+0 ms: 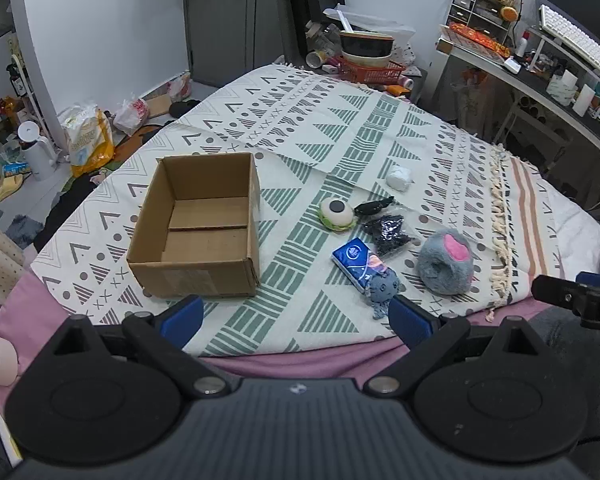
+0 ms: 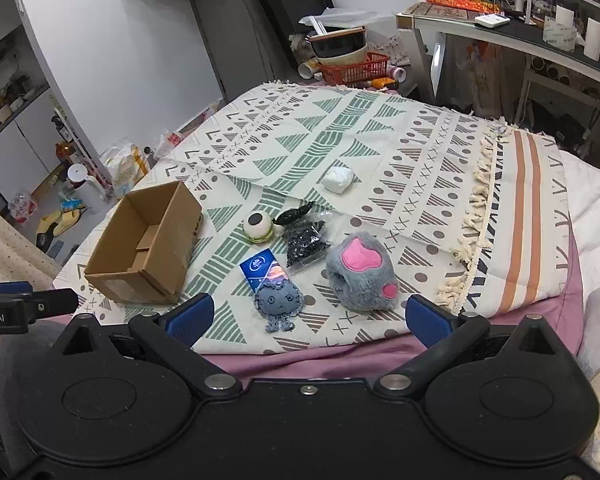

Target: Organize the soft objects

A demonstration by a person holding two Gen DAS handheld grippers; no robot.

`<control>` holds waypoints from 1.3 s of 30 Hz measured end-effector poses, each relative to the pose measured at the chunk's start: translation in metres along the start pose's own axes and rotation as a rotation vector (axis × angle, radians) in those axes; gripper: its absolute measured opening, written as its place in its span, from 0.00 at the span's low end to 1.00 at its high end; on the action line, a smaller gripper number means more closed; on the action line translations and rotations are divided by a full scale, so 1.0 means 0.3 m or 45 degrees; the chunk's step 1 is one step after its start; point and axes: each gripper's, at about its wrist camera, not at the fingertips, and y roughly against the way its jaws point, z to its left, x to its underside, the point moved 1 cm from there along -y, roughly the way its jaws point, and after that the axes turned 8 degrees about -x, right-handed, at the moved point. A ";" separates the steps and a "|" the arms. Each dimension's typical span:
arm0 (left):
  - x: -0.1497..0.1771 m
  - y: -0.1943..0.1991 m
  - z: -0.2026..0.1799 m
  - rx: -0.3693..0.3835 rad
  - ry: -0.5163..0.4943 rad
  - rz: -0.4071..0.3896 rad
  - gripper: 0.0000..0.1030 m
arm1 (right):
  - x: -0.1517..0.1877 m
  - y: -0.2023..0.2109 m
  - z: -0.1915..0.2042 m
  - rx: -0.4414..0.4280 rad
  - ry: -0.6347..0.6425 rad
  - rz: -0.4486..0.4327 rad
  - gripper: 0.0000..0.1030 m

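Patterned blanket (image 1: pixel 340 128) over bed, cluttered desk upper right of frame: work surface w/ open cardboard box (image 1: pixel 198 226) at centre-left, empty, flaps up, prob. the drop target for soft items. Soft objs grouped centre-right for easy reach: grey plush paw (image 2: pixel 360 272), small blue knit octopus (image 2: pixel 278 304) overlapping blue tissue pack (image 2: pixel 262 270), burger squishy (image 2: pixel 259 227), black bead bag (image 2: pixel 306 242), white wad (image 2: pixel 337 179) further up. Left gripper (image 1: pixel 296 316) & right gripper (image 2: pixel 308 314) both spread wide, holding nothing, low-centre of frame, right lined up nearest octopus & paw; no item boxed yet.
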 end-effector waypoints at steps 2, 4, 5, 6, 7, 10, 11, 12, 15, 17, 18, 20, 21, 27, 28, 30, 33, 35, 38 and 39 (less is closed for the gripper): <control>-0.011 -0.015 -0.006 -0.002 0.010 -0.002 0.95 | 0.001 -0.006 -0.011 -0.019 -0.014 -0.002 1.00; -0.020 -0.030 -0.014 0.006 0.010 0.004 0.95 | 0.001 -0.011 -0.020 -0.036 -0.027 -0.010 1.00; -0.025 -0.038 -0.019 0.008 0.008 0.008 0.95 | 0.001 -0.017 -0.024 -0.032 -0.028 -0.006 1.00; -0.030 -0.048 -0.024 0.011 0.009 0.011 0.95 | 0.003 -0.025 -0.025 -0.027 -0.026 -0.002 1.00; -0.034 -0.055 -0.027 0.016 0.009 0.013 0.95 | 0.004 -0.032 -0.028 -0.025 -0.024 0.002 1.00; -0.046 -0.079 -0.046 0.026 0.010 0.022 0.95 | 0.010 -0.055 -0.040 -0.024 -0.030 0.013 1.00; -0.052 -0.088 -0.051 0.028 0.012 0.024 0.95 | 0.010 -0.063 -0.046 -0.023 -0.036 0.015 1.00; -0.057 -0.098 -0.057 0.029 0.012 0.026 0.95 | 0.010 -0.069 -0.052 -0.021 -0.042 0.013 1.00; -0.069 -0.128 -0.073 0.040 0.016 0.036 0.95 | 0.009 -0.083 -0.076 -0.016 -0.066 -0.004 0.97; -0.079 -0.148 -0.083 0.042 0.021 0.035 0.94 | 0.007 -0.099 -0.095 -0.011 -0.077 0.005 0.92; -0.082 -0.159 -0.085 0.044 0.032 0.041 0.94 | 0.005 -0.108 -0.105 -0.009 -0.079 0.013 0.88; -0.093 -0.185 -0.097 0.058 0.048 0.064 0.94 | 0.002 -0.126 -0.124 -0.008 -0.089 0.028 0.83; -0.097 -0.194 -0.101 0.067 0.049 0.069 0.94 | -0.001 -0.139 -0.134 -0.009 -0.096 0.040 0.80; -0.123 -0.245 -0.160 0.075 0.018 0.059 0.92 | -0.017 -0.213 -0.182 -0.026 -0.139 0.094 0.61; -0.128 -0.256 -0.170 0.077 0.017 0.063 0.90 | -0.022 -0.229 -0.188 -0.030 -0.144 0.106 0.58; -0.135 -0.282 -0.190 0.083 0.015 0.084 0.84 | -0.031 -0.258 -0.199 -0.037 -0.153 0.127 0.54; -0.145 -0.321 -0.213 0.082 0.019 0.118 0.81 | -0.039 -0.296 -0.213 -0.047 -0.163 0.155 0.45; -0.151 -0.341 -0.233 0.094 0.013 0.134 0.78 | -0.044 -0.322 -0.228 -0.052 -0.175 0.175 0.40; -0.161 -0.371 -0.272 0.108 -0.009 0.155 0.71 | -0.042 -0.368 -0.255 -0.064 -0.205 0.223 0.38; -0.161 -0.381 -0.282 0.116 -0.011 0.162 0.69 | -0.040 -0.383 -0.261 -0.064 -0.211 0.239 0.38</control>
